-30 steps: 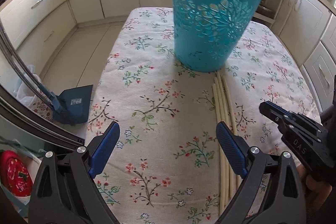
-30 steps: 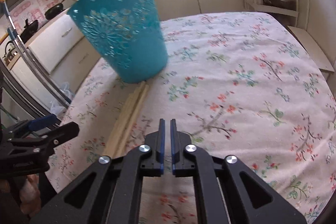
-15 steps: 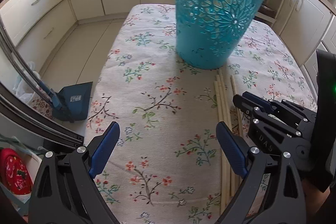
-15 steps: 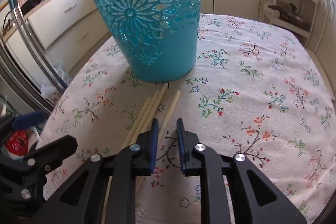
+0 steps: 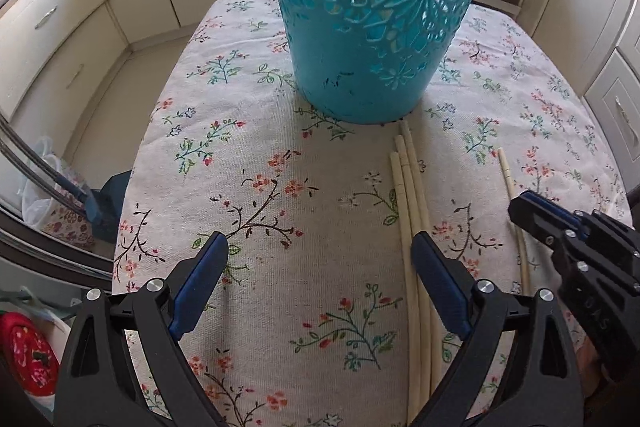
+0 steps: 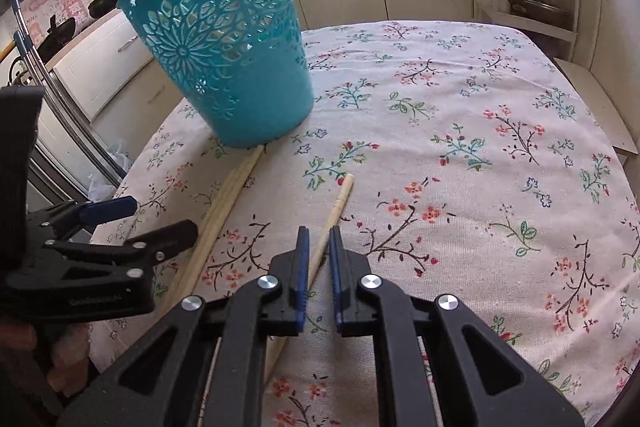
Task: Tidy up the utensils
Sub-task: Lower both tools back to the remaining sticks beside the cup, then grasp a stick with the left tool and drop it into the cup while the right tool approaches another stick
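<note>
A teal cut-out basket [image 5: 380,27] [image 6: 232,59] stands upright on the floral tablecloth [image 5: 260,187]. Three pale chopsticks [image 5: 410,195] [image 6: 224,203] lie side by side, their tips at the basket's foot. A single chopstick [image 5: 507,175] [image 6: 340,199] lies apart to their right. My right gripper [image 6: 319,233] [image 5: 520,203] is shut on this single chopstick near its middle. My left gripper [image 5: 319,245] [image 6: 148,219] is wide open low over the cloth, with its right finger above the bundle and nothing between the pads.
Cream cabinets ring the table. A blue dustpan [image 5: 106,203] and a metal rail [image 5: 36,175] stand beside the table's left edge. An open shelf with pans [image 6: 524,3] is at the back right. Bare cloth [image 6: 480,167] stretches right of the chopsticks.
The left gripper has come forward and down toward the basket. The right gripper has closed on one chopstick, which now lies farther right of the bundle.
</note>
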{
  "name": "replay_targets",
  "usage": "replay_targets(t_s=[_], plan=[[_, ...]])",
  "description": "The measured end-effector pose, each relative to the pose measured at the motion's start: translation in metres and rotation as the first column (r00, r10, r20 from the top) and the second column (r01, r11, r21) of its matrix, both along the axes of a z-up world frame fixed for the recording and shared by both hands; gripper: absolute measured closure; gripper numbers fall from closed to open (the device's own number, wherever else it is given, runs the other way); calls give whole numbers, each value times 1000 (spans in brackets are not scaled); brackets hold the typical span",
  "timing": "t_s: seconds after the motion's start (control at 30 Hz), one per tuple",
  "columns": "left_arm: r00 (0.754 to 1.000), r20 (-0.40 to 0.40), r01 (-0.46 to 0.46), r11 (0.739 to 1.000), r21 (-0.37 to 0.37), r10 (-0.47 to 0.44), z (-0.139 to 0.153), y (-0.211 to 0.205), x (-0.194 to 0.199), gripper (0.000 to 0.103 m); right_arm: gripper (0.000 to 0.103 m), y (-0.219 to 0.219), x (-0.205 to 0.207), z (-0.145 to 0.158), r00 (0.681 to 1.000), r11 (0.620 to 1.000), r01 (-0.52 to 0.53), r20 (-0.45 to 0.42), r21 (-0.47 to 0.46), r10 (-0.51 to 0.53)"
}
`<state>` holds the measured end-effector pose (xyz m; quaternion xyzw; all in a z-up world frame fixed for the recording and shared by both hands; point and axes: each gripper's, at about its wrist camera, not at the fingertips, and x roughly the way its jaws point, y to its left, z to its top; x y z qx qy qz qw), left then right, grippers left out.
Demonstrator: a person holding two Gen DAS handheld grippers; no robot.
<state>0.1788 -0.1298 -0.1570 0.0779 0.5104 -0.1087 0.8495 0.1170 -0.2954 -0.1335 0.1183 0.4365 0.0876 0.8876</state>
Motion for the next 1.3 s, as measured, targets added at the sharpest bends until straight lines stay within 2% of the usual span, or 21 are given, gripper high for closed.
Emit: replay_targets(t_s=[0.2, 0.23, 0.3, 0.37, 0.4, 0.47, 0.5, 0.57, 0.8, 0.97, 1.03, 1.17, 1.3], plan=[[1000, 4, 7, 1000, 9, -7, -3, -1, 4, 14, 92, -6, 0, -1, 1000, 999, 8, -3, 43, -8], [1000, 4, 13, 1000, 6, -13, -3, -2, 5, 18, 92, -5, 0, -1, 1000, 999, 9, -3, 45, -9], [999, 15, 38, 999, -5, -38, 0, -6, 6, 29, 92, -5, 0, -1, 1000, 999, 11, -4, 53, -11], [998, 18, 67, 998, -9, -66, 2, -11, 7, 46, 92, -6, 0, -2, 1000, 998, 13, -4, 62, -13], [997, 19, 77, 997, -11, -77, 3, -13, 8, 51, 92, -6, 0, -2, 1000, 998, 14, -5, 68, -14], [995, 22, 97, 995, -14, -97, 4, -17, 9, 73, 92, -7, -1, -2, 1000, 997, 15, -5, 72, -15], [995, 22, 101, 995, -17, -101, 5, -19, 9, 78, 92, -7, 0, -2, 1000, 997, 16, -5, 72, -16], [994, 7, 107, 993, -40, -107, 5, -19, 10, 96, 92, -8, 0, -2, 1000, 997, 16, -5, 73, -15], [990, -85, 95, 979, -178, -112, 14, 5, 7, 98, 87, -10, 0, -2, 1000, 996, 4, -2, 89, -4], [981, -76, 145, 933, -329, -179, 58, 23, -10, 98, 86, -9, -1, -2, 1000, 996, 1, 0, 89, -1], [981, -40, 161, 909, -385, -190, 85, 32, -14, 98, 86, -9, -1, -2, 1000, 996, 1, 0, 88, -1], [978, 137, 203, 872, -445, -158, 157, 40, -11, 98, 85, -9, -1, -2, 1000, 996, 1, 0, 90, -1], [939, 339, 219, 852, -475, -53, 215, 34, 2, 98, 85, -8, -1, -3, 1000, 996, 0, 1, 91, 0]])
